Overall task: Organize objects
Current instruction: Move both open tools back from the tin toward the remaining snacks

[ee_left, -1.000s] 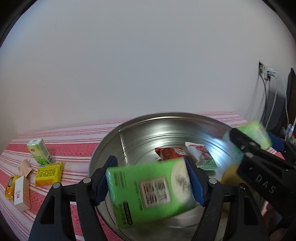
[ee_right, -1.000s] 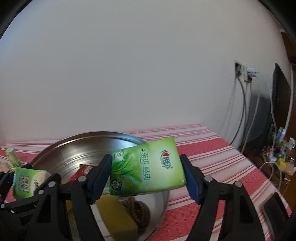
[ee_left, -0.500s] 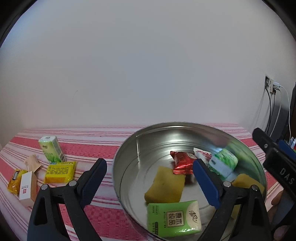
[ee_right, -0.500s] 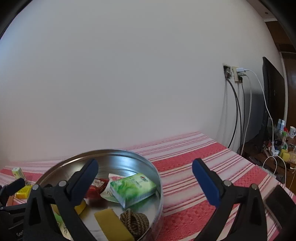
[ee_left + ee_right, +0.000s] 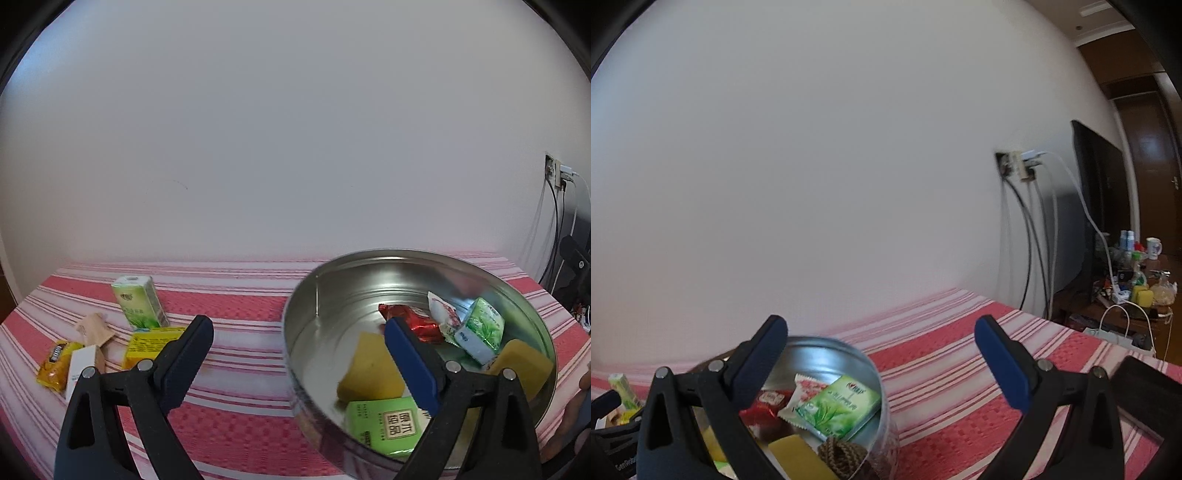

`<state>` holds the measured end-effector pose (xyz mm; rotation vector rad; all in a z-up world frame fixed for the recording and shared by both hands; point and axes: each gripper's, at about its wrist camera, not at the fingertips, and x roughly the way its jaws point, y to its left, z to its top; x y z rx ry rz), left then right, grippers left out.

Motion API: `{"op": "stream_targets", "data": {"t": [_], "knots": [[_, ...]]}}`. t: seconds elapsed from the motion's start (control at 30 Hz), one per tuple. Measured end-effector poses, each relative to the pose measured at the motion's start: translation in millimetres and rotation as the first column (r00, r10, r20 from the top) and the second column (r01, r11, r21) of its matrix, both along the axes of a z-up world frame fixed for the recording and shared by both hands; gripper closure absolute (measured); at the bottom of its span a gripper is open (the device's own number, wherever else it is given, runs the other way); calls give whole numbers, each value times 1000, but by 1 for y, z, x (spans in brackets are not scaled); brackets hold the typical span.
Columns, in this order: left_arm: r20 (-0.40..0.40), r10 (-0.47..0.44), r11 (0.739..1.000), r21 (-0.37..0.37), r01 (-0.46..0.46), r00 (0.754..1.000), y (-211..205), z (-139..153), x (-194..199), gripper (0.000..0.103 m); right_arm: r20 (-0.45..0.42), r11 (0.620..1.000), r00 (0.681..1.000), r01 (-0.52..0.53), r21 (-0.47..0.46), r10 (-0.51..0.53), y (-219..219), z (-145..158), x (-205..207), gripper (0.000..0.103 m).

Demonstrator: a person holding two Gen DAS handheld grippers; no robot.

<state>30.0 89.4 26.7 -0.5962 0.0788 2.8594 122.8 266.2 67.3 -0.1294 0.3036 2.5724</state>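
A round metal tin (image 5: 369,262) (image 5: 827,343) stands on the red striped cloth. Inside lie a green tissue pack (image 5: 384,424), another green tissue pack (image 5: 480,332) (image 5: 842,406), yellow sponges (image 5: 369,369), a red sachet (image 5: 413,321) and a coil of rope (image 5: 846,456). My left gripper (image 5: 299,354) is open and empty, near the tin's left rim. My right gripper (image 5: 881,354) is open and empty, above the tin's right rim. Left of the tin lie a green carton (image 5: 138,301), a yellow packet (image 5: 151,343) and small sachets (image 5: 57,363).
A white wall stands close behind the table. At the right a wall socket (image 5: 1015,166) feeds hanging cables, beside a dark monitor (image 5: 1100,206) and a cluttered side table (image 5: 1137,284). A dark flat object (image 5: 1145,391) lies on the cloth at the right.
Both grippers opened and let their green tissue packs drop into the tin. The left gripper swung left, the right gripper swung right and tilted up.
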Motion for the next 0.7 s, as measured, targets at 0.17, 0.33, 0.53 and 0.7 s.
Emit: {"op": "stream_targets", "data": {"t": [0.17,0.33,0.53,0.7], "knots": [[-24,10,1000,-25,-11,1000,-6,-1,1,8,-4,999,999,42,16,-42,-6,1,2,0],[-6,11,1000,5,-11,1000,-18,-2,0,8,-15,998,998,65,14,-65,-14,2,10,0],[-2,6,1000,17,-6,1000,-31,-1,2,8,-15,998,998,64,28,-64,-29,3,15,0],[2,8,1000,30,-8,1000,-44,-2,1,8,-23,998,998,58,16,-57,-39,2,19,0]]}}
